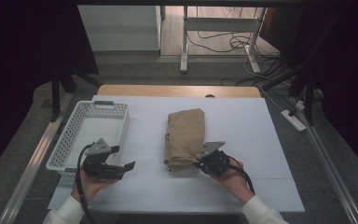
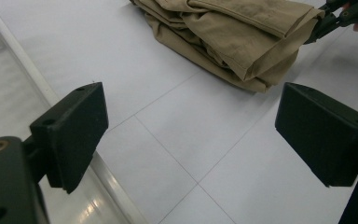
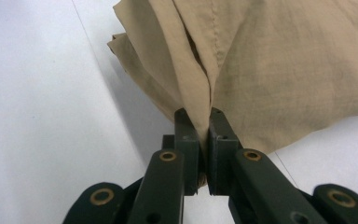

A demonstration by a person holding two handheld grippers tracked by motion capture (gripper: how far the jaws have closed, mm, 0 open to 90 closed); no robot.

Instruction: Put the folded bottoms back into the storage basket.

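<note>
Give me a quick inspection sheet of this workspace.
Surface: white table top, gridded with thin lines, wooden edge at the far end.
Job's things: folded tan garment mid-table; white perforated basket at the left, nothing seen inside.
Clutter: nothing seen.
Grippers: right gripper shut on the garment's near corner; left gripper open, beside the basket.
Cables: black cable trails from each gripper.
Surroundings: loose cables on the floor, power strip, dark curtains.
</note>
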